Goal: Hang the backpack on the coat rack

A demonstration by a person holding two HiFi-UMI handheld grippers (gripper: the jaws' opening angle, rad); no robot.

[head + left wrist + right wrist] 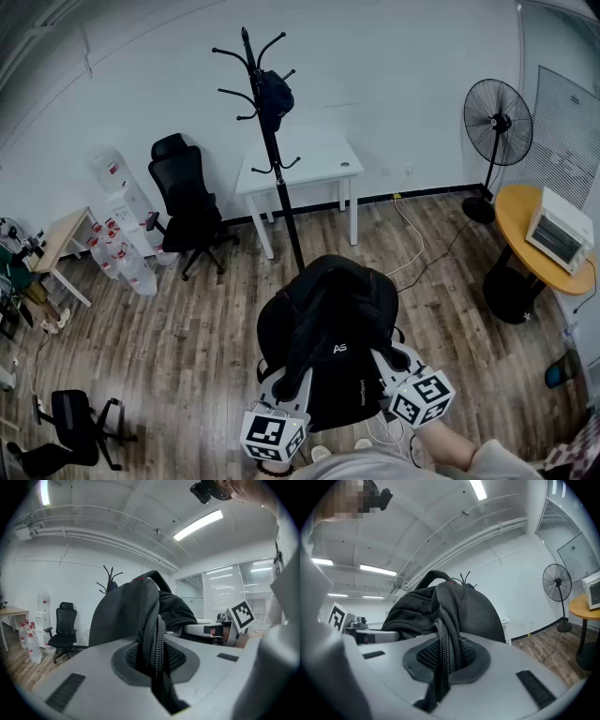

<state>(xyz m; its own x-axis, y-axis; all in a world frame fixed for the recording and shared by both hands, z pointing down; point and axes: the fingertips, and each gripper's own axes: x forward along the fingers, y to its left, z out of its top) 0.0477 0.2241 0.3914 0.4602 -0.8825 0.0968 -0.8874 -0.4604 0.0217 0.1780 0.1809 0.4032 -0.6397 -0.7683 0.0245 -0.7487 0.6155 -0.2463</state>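
A black backpack [328, 328] hangs in the air in front of me, held from both sides. My left gripper [286, 389] is shut on its padded strap edge [152, 653], which runs between the jaws. On the other side, my right gripper [389, 361] is shut on a mesh strap [445, 656]. The backpack [126, 616] fills the middle of both gripper views [464, 611]. The black coat rack [272, 141] stands on the floor beyond the backpack, apart from it. Its hooks show above the bag [108, 581] and just over its top [465, 579]. A dark item [275, 94] hangs on an upper hook.
A white table [305, 164] stands behind the rack by the wall. A black office chair [187, 206] and water bottles [122, 253] are at the left. A standing fan [497, 122] and a round yellow table [539, 234] with an oven are at the right. A cable [412, 244] lies on the wooden floor.
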